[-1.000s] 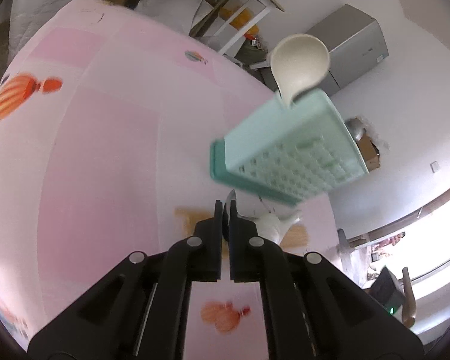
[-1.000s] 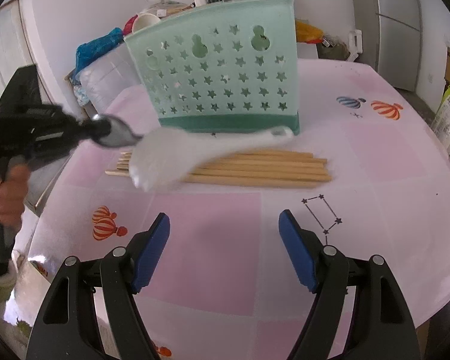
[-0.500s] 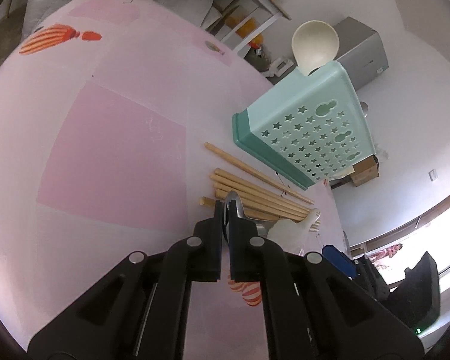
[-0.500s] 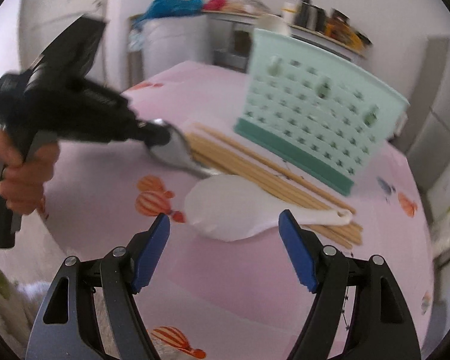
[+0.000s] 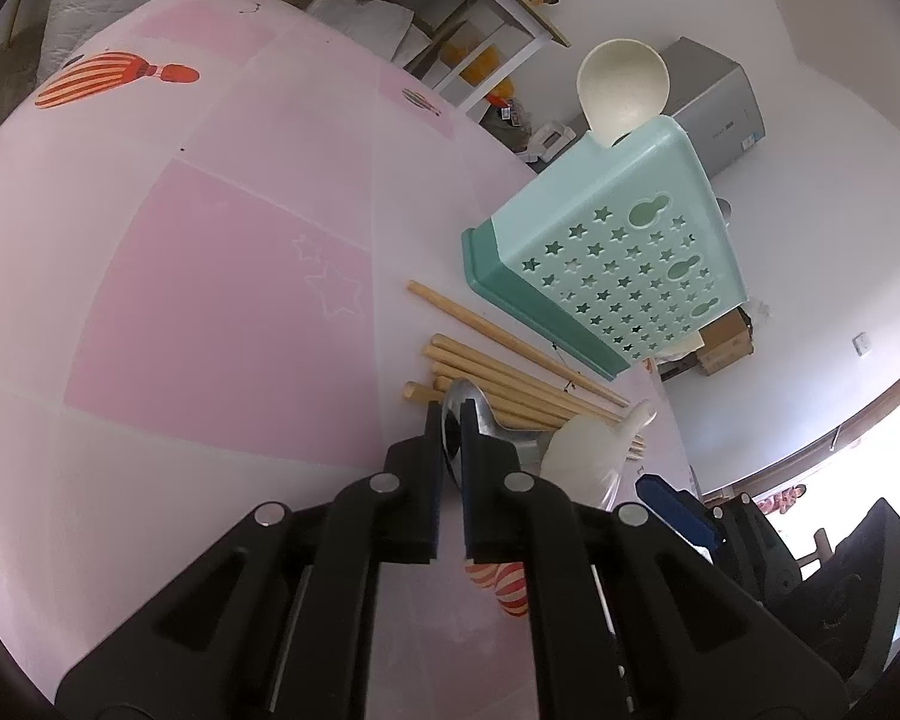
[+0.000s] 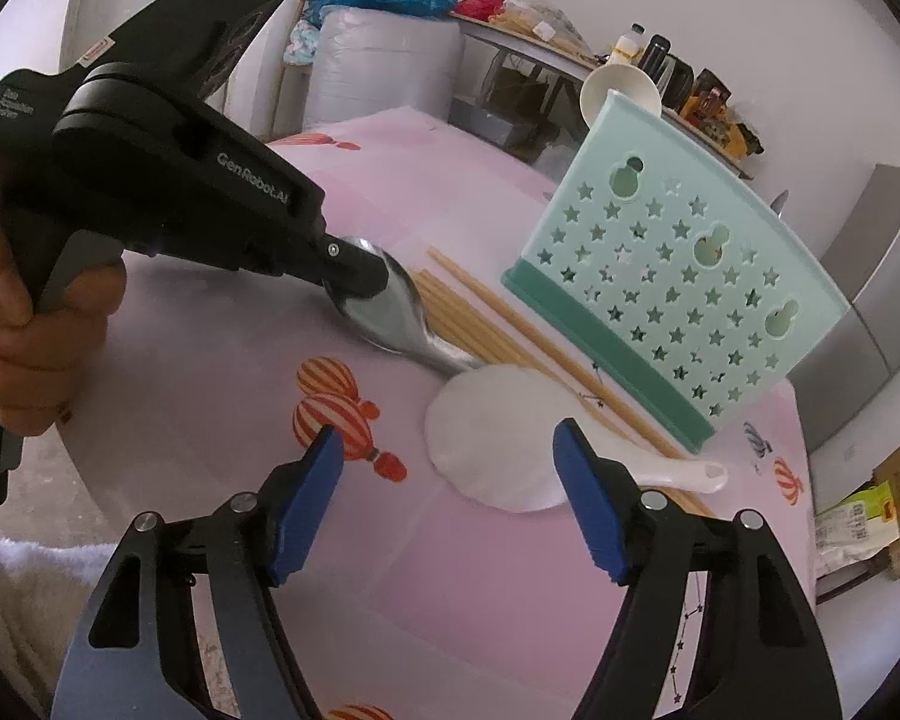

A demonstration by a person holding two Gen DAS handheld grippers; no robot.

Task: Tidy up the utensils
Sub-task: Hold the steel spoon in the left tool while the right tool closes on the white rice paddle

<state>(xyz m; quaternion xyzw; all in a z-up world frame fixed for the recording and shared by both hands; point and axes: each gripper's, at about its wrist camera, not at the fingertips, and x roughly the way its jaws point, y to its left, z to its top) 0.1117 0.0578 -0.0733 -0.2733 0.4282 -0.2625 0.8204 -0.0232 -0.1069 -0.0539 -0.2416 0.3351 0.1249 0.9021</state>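
Barely begun, by the look of things. Only one cream ladle (image 5: 623,89) standing in the mint caddy (image 6: 678,306), at upper right of the left wrist view. Left on the table (image 5: 210,300): a row of wooden chopsticks (image 5: 498,384) just in front of the caddy, and a white rice paddle (image 6: 492,438) lying across them at centre of the right wrist view.

Left hand-held gripper (image 6: 354,276) clamped tight on the bowl of a metal spoon (image 6: 390,312), low over the chopsticks. Right hand-held gripper (image 6: 450,504) closing, jaws apart at lower centre with nothing pressed between them, the paddle just beyond.

Spoon handle hidden under the paddle. Caddy interior unseen, so its compartments unknown. Chopstick count hard to make out.
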